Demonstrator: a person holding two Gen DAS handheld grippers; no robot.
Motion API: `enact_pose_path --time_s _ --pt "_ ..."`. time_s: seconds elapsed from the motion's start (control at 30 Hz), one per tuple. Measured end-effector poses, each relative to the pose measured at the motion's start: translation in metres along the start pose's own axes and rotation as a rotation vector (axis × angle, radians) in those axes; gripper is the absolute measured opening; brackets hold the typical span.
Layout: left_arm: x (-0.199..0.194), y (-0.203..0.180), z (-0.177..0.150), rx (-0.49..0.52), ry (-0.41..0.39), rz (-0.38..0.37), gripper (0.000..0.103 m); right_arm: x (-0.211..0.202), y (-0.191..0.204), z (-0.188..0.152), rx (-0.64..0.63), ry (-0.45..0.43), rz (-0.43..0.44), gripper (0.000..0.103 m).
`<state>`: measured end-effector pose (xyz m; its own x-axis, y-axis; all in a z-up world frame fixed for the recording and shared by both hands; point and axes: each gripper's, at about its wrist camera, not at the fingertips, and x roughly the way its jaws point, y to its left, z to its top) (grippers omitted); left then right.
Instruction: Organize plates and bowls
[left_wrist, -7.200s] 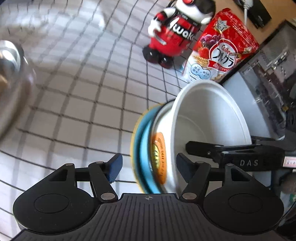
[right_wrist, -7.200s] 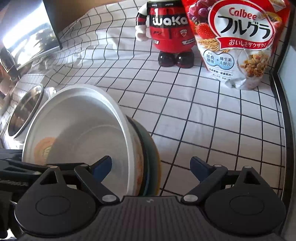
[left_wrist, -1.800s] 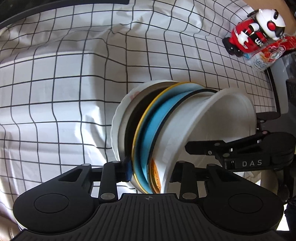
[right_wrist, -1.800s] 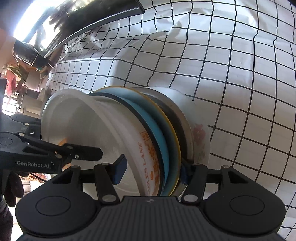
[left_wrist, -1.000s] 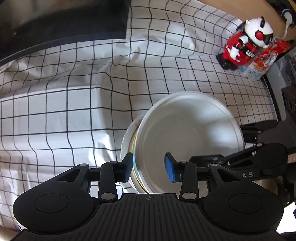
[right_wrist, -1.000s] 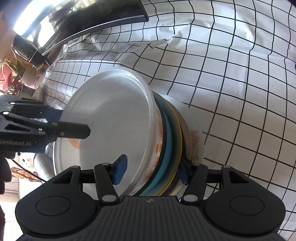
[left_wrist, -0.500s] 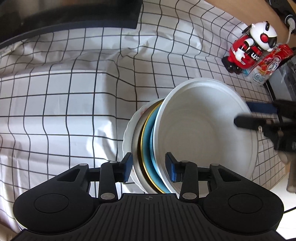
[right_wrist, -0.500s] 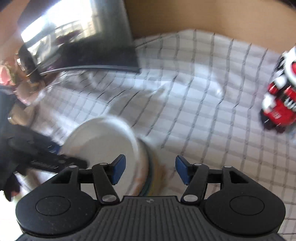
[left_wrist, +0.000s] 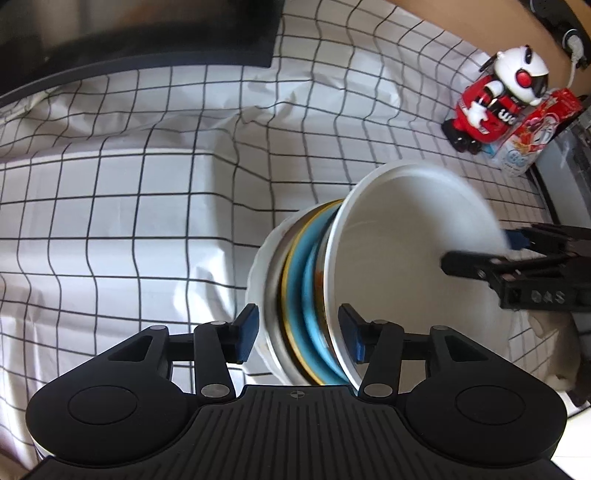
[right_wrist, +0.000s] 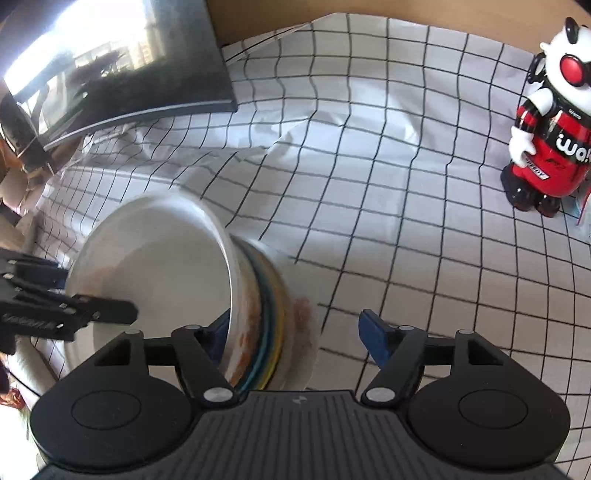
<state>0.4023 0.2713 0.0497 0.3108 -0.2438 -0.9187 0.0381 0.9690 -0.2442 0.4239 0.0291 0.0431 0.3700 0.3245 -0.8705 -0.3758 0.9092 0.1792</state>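
A stack of dishes, tilted on edge, is held above the checked cloth: a white bowl (left_wrist: 413, 266) on top, then a blue plate (left_wrist: 306, 280), a yellow-rimmed plate, a dark plate and a white flowered plate (left_wrist: 258, 280). My left gripper (left_wrist: 301, 332) is shut on the stack's near rim. In the right wrist view the white bowl (right_wrist: 159, 266) and flowered plate (right_wrist: 301, 321) sit between the fingers of my right gripper (right_wrist: 295, 332), which stands wide open with a gap to its right finger (right_wrist: 373, 334).
A black-and-white checked cloth (left_wrist: 147, 184) covers the table. A red and white robot figure (left_wrist: 495, 96) and a cereal bag (left_wrist: 535, 133) stand at the far right. A dark glossy panel (right_wrist: 122, 70) lies at the far left. The figure also shows in the right wrist view (right_wrist: 550, 122).
The stack was tipped from edge-on toward the table. My right gripper opened and let go of the stack's rim, then drew back. My left gripper kept its grip.
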Motion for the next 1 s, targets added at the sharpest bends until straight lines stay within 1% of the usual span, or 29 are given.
enact_pose_path --time_s 0.1,0.23,0.3,0.4,0.43,0.47,0.53,0.6,0.63,0.7,0.77,0.87,0.93,0.97,1.0 --pt "0.006 0.007 -0.002 -0.013 0.0 -0.029 0.055 0.001 0.003 -0.003 0.01 0.001 -0.027 0.07" --pt "0.012 0.014 -0.005 -0.038 -0.007 -0.07 0.058 0.002 0.002 -0.005 0.044 -0.02 -0.058 0.07" --pt "0.014 0.016 -0.006 -0.047 -0.024 -0.097 0.058 0.004 0.003 -0.006 0.05 -0.031 -0.074 0.071" --pt "0.012 0.017 -0.008 -0.041 -0.083 -0.107 0.057 0.002 0.006 -0.009 0.06 -0.065 -0.098 0.071" --pt "0.01 0.017 -0.009 -0.036 -0.113 -0.102 0.056 0.0 0.007 -0.011 0.061 -0.084 -0.109 0.071" --pt "0.007 0.018 -0.011 -0.03 -0.143 -0.099 0.058 -0.002 0.009 -0.013 0.058 -0.105 -0.119 0.071" --pt "0.0 0.019 -0.018 -0.03 -0.197 -0.108 0.058 -0.004 0.01 -0.018 0.055 -0.131 -0.127 0.071" --pt "-0.007 0.018 -0.026 -0.044 -0.242 -0.116 0.057 -0.008 0.01 -0.022 0.068 -0.153 -0.109 0.071" --pt "-0.012 0.017 -0.032 -0.052 -0.267 -0.111 0.055 -0.011 0.009 -0.025 0.075 -0.166 -0.095 0.071" --pt "-0.025 0.012 -0.046 -0.068 -0.337 -0.093 0.054 -0.021 0.009 -0.034 0.088 -0.21 -0.073 0.071" --pt "-0.039 0.006 -0.061 -0.101 -0.408 -0.084 0.054 -0.037 0.011 -0.047 0.104 -0.273 -0.049 0.071" --pt "-0.061 -0.009 -0.097 -0.163 -0.511 -0.088 0.053 -0.07 0.018 -0.081 0.109 -0.424 -0.024 0.071" --pt "-0.071 -0.022 -0.124 -0.19 -0.565 -0.083 0.053 -0.089 0.025 -0.108 0.077 -0.515 -0.028 0.074" --pt "-0.075 -0.028 -0.135 -0.203 -0.58 -0.078 0.053 -0.096 0.029 -0.119 0.061 -0.546 -0.032 0.077" --pt "-0.075 -0.032 -0.142 -0.22 -0.573 -0.071 0.053 -0.1 0.032 -0.125 0.05 -0.561 -0.037 0.077"
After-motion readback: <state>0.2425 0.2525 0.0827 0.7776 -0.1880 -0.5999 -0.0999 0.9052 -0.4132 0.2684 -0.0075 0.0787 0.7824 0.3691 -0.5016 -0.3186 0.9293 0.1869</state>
